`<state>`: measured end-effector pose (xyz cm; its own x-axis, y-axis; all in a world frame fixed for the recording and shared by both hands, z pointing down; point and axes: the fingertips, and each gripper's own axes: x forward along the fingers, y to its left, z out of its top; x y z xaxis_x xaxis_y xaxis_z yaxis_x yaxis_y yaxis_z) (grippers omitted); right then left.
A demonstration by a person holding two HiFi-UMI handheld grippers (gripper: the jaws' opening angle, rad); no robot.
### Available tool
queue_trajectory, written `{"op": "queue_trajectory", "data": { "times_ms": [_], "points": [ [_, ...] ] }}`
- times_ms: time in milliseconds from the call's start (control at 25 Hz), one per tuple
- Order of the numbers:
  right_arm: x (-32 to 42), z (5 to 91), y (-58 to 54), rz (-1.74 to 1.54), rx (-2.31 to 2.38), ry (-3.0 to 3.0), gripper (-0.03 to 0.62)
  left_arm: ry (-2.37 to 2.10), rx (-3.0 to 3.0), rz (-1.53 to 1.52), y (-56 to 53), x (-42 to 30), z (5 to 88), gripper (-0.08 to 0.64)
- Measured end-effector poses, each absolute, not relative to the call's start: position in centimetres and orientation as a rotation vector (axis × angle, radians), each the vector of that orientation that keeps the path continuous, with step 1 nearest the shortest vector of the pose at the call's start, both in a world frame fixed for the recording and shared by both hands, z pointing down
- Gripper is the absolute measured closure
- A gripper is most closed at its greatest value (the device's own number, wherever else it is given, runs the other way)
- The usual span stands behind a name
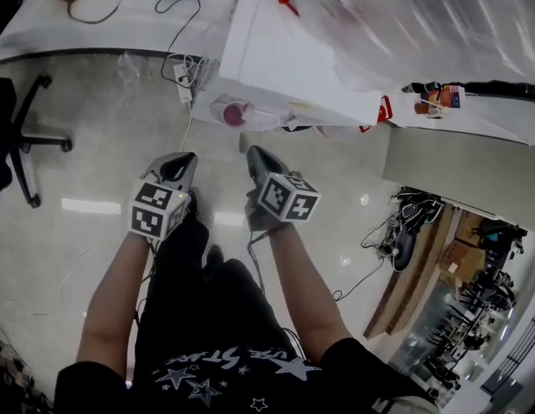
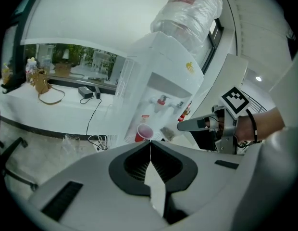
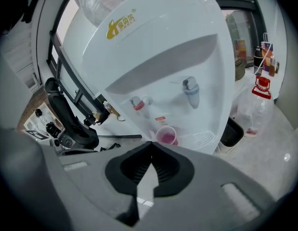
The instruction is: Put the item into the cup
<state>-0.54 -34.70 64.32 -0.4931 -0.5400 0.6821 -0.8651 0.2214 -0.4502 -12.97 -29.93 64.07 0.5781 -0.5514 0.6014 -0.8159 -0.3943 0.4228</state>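
A red plastic cup (image 1: pixel 235 113) stands on the drip tray of a white water dispenser (image 1: pixel 276 54), under its taps. The left gripper view shows the cup (image 2: pixel 143 133) just beyond the jaw tips, with a small pale packet (image 2: pixel 167 133) beside it on the tray. In the right gripper view the cup (image 3: pixel 166 135) has a pink inside. My left gripper (image 1: pixel 183 157) and right gripper (image 1: pixel 254 152) hang side by side above the floor, short of the dispenser. Both are shut with nothing between the jaws. The right gripper (image 2: pixel 187 125) also shows in the left gripper view.
A big water bottle (image 2: pixel 190 11) tops the dispenser. A desk (image 1: pixel 95 20) with cables and a bag lies to the left, with an office chair (image 1: pixel 26 141) nearby. A dark bin (image 3: pixel 231 133) and a plastic bottle (image 3: pixel 254 105) stand right of the dispenser.
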Motion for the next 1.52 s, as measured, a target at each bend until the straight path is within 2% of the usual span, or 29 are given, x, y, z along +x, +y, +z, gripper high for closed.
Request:
{"op": "queue_trajectory", "data": {
  "times_ms": [760,1520],
  "points": [
    [-2.3,68.7,-39.3,1.176,1.351,-2.142,0.592,-1.124,2.074,0.427,-32.8,-14.5,68.3,0.553],
    [-2.9,72.2,-42.1,1.130,1.392,-2.144,0.592,-1.080,2.098,0.444,-33.5,-12.9,70.6,0.554]
  ]
}}
